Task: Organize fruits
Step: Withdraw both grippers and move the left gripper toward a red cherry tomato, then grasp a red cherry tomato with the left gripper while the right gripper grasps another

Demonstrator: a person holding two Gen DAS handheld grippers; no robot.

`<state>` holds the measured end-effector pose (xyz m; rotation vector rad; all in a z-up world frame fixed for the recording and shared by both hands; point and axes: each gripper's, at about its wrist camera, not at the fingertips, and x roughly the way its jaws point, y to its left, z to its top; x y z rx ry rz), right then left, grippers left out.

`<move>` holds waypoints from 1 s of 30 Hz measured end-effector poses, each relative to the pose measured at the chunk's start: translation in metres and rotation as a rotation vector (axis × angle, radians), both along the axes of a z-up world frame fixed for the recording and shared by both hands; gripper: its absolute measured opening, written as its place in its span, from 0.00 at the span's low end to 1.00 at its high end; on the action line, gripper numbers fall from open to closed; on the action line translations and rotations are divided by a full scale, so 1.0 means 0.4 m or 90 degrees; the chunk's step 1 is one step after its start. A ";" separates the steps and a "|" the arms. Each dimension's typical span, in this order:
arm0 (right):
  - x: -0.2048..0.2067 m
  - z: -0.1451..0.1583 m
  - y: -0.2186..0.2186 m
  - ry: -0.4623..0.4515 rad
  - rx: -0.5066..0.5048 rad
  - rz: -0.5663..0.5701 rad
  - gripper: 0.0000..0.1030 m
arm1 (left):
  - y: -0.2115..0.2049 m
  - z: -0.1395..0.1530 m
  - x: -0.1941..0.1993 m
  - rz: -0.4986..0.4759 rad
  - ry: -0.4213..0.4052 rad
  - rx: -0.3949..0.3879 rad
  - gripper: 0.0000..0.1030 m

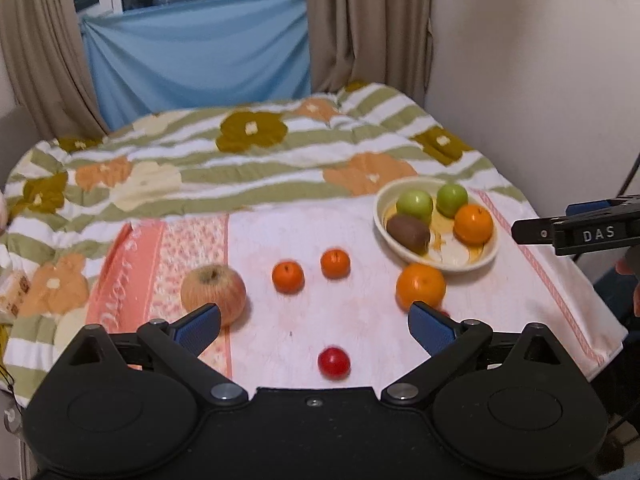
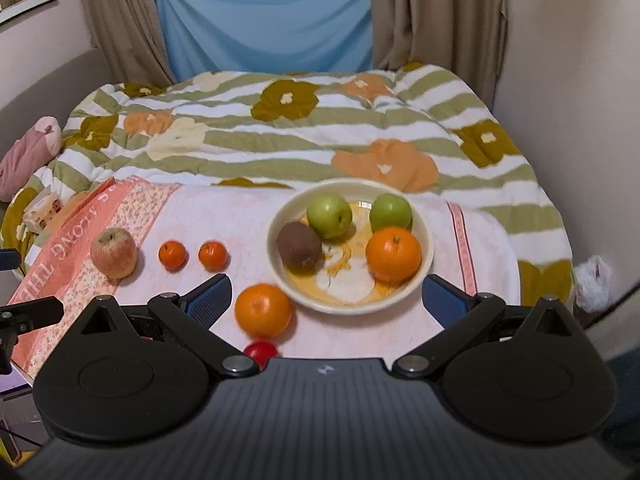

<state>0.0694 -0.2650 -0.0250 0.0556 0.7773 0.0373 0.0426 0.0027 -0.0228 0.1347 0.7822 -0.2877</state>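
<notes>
Both tongs, left tongs (image 1: pixel 314 326) and right tongs (image 2: pixel 326 296), are hanging released and empty; gathering is continuing, probably calling for grasping the loose orange (image 2: pixel 263 311) beside the lower-centre bowl (image 2: pixel 427 240).

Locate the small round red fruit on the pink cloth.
The small red fruit lies nearest the cameras on the pink cloth, outside the cream bowl, just in front of the loose large orange.
</notes>
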 end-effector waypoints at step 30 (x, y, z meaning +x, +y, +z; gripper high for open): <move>0.032 -0.285 0.145 0.117 0.010 -0.046 1.00 | -0.040 -0.324 0.134 -0.187 0.113 0.058 0.61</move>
